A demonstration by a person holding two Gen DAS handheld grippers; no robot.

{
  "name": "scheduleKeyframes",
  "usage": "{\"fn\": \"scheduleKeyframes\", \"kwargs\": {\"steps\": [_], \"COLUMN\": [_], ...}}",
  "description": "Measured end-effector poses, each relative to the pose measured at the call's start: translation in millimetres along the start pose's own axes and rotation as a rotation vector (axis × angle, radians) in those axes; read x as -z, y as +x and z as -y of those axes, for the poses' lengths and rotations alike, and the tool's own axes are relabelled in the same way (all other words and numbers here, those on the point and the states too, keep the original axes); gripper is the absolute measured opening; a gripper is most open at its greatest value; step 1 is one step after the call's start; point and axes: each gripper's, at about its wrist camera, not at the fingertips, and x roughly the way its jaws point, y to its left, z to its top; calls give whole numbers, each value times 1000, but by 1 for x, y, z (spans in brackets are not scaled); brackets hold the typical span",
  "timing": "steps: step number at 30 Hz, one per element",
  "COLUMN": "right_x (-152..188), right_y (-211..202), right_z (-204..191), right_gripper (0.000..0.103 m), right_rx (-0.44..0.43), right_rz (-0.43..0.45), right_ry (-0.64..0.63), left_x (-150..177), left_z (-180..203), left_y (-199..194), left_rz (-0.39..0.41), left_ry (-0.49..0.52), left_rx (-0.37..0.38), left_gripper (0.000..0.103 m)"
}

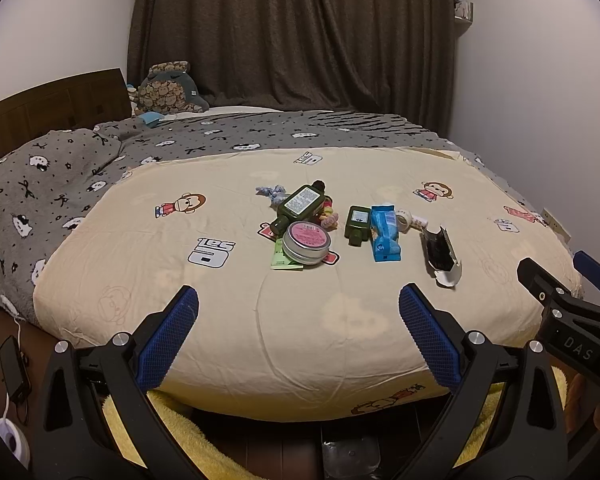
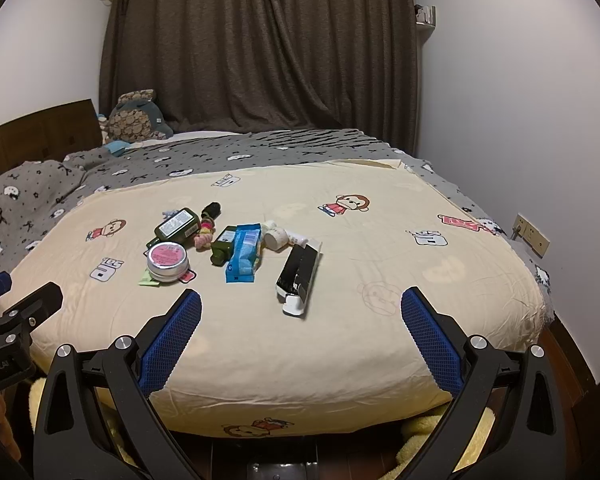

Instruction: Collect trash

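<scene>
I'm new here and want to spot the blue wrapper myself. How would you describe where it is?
Look at the cream bedspread and its cluster of small items. The blue wrapper lies between a small dark green bottle and a black-and-white box. It is the only bright blue thing there.

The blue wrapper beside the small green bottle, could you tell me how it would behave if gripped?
The blue wrapper looks like thin crinkled film, so probably floppy and light. Its glossy surface may slip. It touches the small green bottle, which may get nudged.

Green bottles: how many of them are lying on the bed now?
2. The larger green bottle lies behind the round tin. The smaller green bottle lies beside the blue packet, on its left. Others may be hidden under the pile.
</scene>
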Motion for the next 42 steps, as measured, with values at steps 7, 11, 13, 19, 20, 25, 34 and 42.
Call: {"fn": "scheduleKeyframes", "kwargs": {"steps": [7,11,13,19,20,25,34,42], "right_x": [1,1,1,1,0,2,8,20], "right_y": [-1,-1,-1,-2,-2,1,26,77], "right_z": [1,1,1,2,2,5,8,11], "right_gripper": [100,100,100,100,100,100,100,100], "right_rx": [-1,-1,-1,-3,-4,1,-17,7], "right_rz": [-2,-1,-1,1,2,-2,-45,-67], "right_ry": [-3,-2,-2,-5,-5,-2,0,-1], "left_x": [0,0,1,-1,-1,0,6,20], "left_z": [1,0,0,1,1,-1,-8,-11], "left_y": [-1,-1,-1,-1,-1,4,33,93], "left_rz": [1,3,3,5,4,-6,-52,-142], "left_ry": [1,-1,-2,2,3,-4,-3,62], "left_rx": [1,0,1,2,1,-1,5,-32], "left_gripper": [95,95,95,95,95,95,95,95]}}
